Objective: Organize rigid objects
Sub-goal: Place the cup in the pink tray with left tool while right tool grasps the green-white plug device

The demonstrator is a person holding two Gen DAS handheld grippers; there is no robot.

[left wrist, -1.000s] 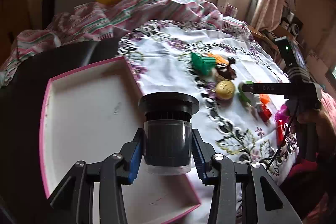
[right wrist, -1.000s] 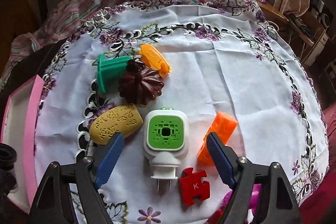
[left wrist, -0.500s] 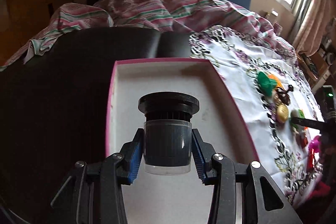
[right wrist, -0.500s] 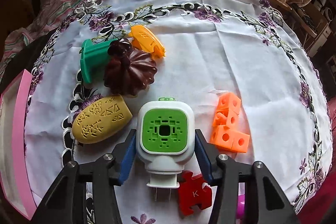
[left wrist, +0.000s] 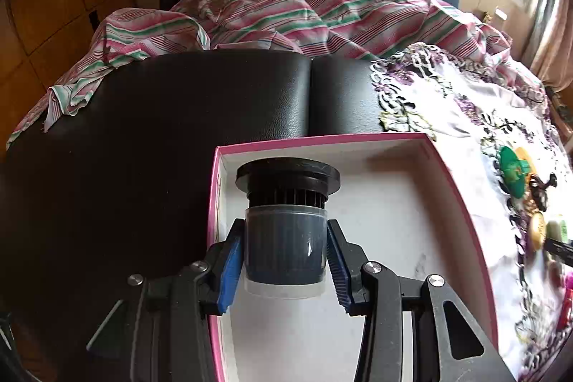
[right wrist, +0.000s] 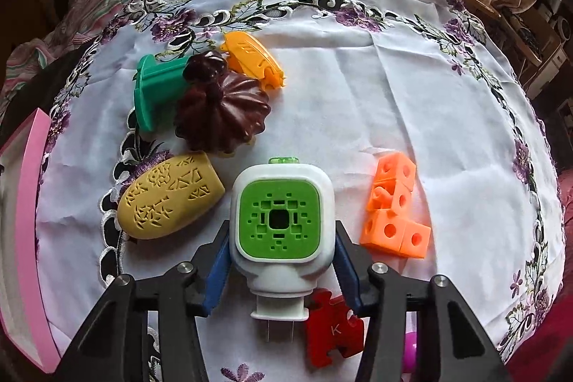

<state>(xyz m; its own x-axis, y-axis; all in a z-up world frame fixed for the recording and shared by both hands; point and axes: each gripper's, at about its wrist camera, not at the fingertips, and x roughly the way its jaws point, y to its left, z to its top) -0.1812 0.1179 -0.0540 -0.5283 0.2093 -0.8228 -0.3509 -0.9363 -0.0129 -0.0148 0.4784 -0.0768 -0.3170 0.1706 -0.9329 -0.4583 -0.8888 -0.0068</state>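
Observation:
My left gripper (left wrist: 284,262) is shut on a dark cylinder with a wide black ribbed cap (left wrist: 286,203). It holds the cylinder upright over the far left corner of a white tray with a pink rim (left wrist: 322,140). My right gripper (right wrist: 283,251) points down at the flowered cloth. Its blue pads press both sides of a white plug-in device with a green grille (right wrist: 279,213), whose prongs point toward me. The device rests on the cloth.
Around the device lie a yellow perforated oval (right wrist: 170,196), a brown fluted mould (right wrist: 222,113), a green piece (right wrist: 157,92), an orange shell (right wrist: 254,59), joined orange cubes (right wrist: 394,210) and a red puzzle piece (right wrist: 331,328). Black leather (left wrist: 143,149) lies left of the tray.
The left gripper carried the cylinder leftward from the tray's right edge to its far left corner. The right gripper closed on the plug-in device. The orange cubes now lie flat, slightly further right.

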